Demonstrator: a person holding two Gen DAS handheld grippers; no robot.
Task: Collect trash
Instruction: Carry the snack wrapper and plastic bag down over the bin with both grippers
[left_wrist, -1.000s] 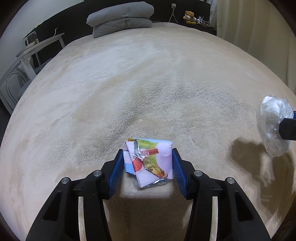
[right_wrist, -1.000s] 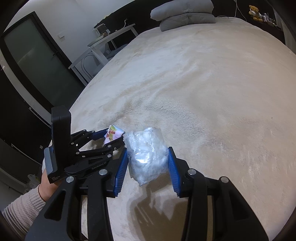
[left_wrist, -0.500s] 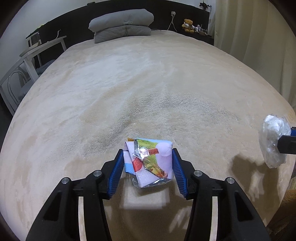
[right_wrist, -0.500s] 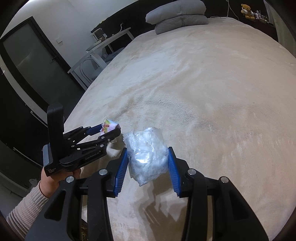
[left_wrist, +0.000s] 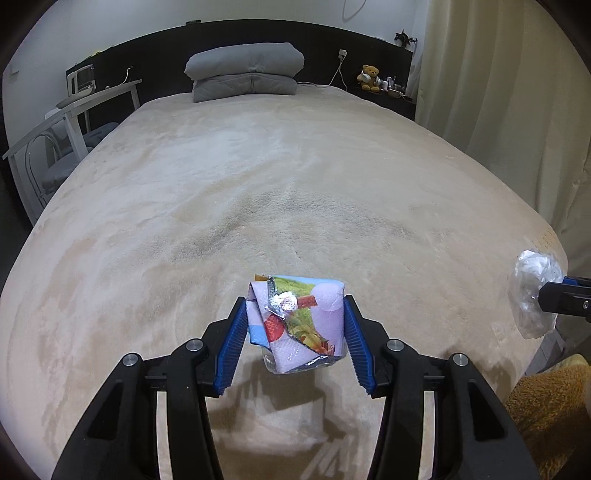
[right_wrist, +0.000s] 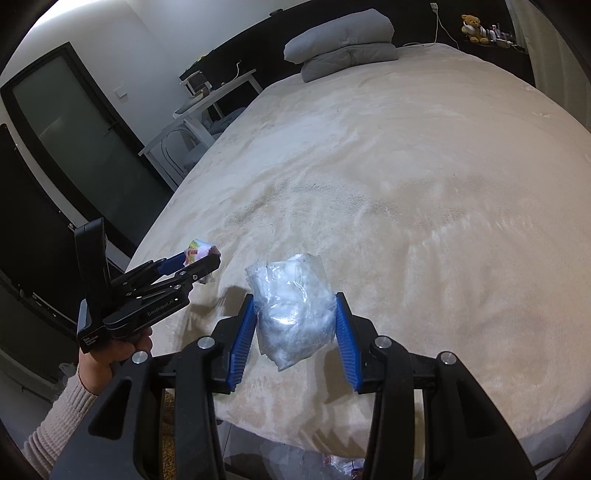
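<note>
Trash here is two light, crushable pieces, both off the bed (left_wrist: 258, 184) and in the air above its near end. On the left, the wrapper (left_wrist: 295, 325), a crumpled printed foil-and-paper packet, sits between the blue fingers (left_wrist: 232, 347) of the left gripper (left_wrist: 293, 343), which are closed partway onto its sides. It looks thin and slick, so a hold across the bulky folded middle should serve better than one on a loose edge. The person's hand (right_wrist: 107, 354) holds that gripper pointing forward and slightly up, low at the bed's left corner. To the right, the bag (right_wrist: 291, 314), a clear wad of plastic film, is pinched at its sides by the right gripper (right_wrist: 295, 332). It is soft and springy and may slide out if squeezed lightly. This gripper points over the bed's foot.
</note>
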